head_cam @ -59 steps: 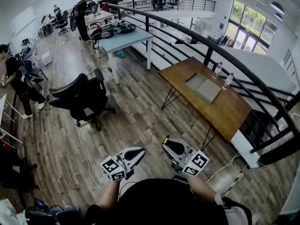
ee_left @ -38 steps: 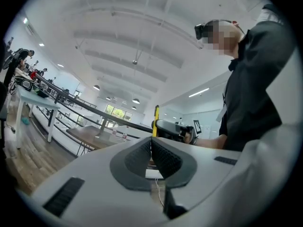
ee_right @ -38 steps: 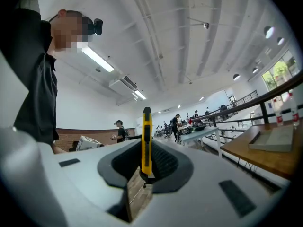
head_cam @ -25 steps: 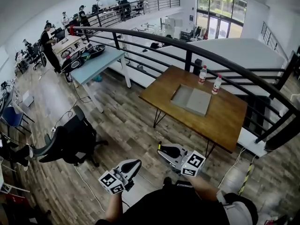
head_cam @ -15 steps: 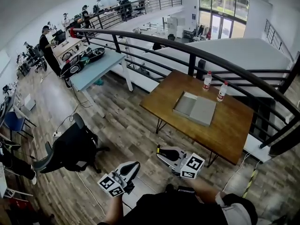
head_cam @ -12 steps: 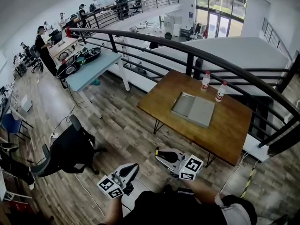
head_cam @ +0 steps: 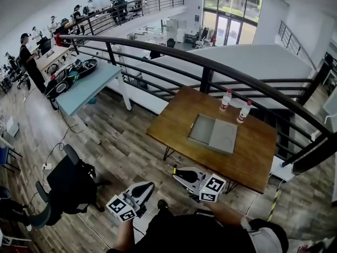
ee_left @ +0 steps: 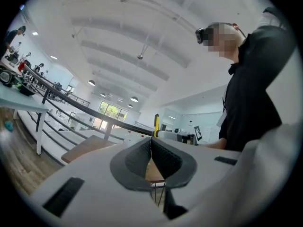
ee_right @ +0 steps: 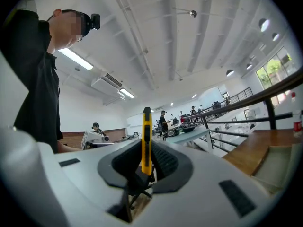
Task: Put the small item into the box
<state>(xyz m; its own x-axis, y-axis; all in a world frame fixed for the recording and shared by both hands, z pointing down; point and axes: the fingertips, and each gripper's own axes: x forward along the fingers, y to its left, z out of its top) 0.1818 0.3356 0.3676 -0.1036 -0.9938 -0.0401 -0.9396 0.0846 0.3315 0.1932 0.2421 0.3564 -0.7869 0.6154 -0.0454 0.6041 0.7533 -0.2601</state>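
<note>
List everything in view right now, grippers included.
wooden table: 1, brown, against the railing, ahead of the person
box: 1, grey, flat and open, middle of the wooden table
bottles: 2, clear with red caps, upright on the wooden table behind the box
railing: 1, black, curving behind the wooden table
light blue table: 1, far left along the railing
office chair: 1, black, on the floor at lower left
yellow item: 1, slim, yellow with black, clamped in the right gripper
left gripper: 1, white, jaws together, nothing between them
right gripper: 1, white, shut on the yellow item, short of the wooden table
</note>
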